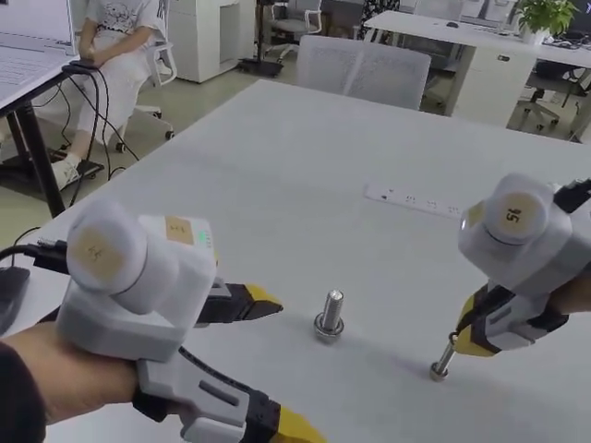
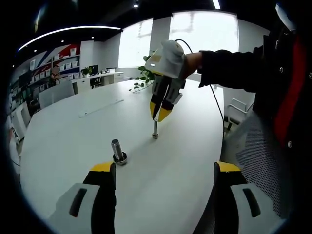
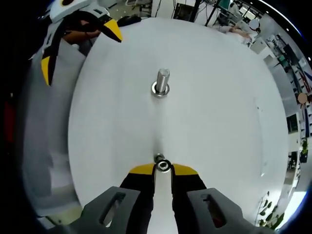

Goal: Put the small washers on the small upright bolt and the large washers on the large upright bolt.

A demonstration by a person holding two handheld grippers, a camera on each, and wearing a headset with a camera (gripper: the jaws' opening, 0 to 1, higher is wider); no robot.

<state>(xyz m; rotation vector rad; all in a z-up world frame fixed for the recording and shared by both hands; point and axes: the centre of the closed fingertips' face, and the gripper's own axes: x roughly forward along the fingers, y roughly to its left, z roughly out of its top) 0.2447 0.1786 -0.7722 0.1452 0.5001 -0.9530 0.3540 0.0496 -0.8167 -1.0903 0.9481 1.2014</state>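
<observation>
The large upright bolt (image 1: 330,312) (image 2: 117,150) (image 3: 161,80) stands mid-table with washers (image 3: 160,89) stacked at its base. To its right stands the thin small bolt (image 1: 441,361) (image 2: 155,128). My right gripper (image 1: 462,340) (image 3: 164,169) hangs just over the small bolt's top, its jaws shut on a small washer (image 3: 163,166). In the left gripper view, the right gripper (image 2: 160,115) points down at that bolt. My left gripper (image 1: 279,362) (image 2: 165,168) is wide open and holds nothing, left of and nearer than the large bolt.
A white power strip (image 1: 411,198) (image 2: 101,107) lies flat farther back on the white table (image 1: 277,185). A grey chair (image 1: 362,69) stands behind the far edge. At far left, a person (image 1: 115,46) sits by a desk with a laptop (image 1: 32,37).
</observation>
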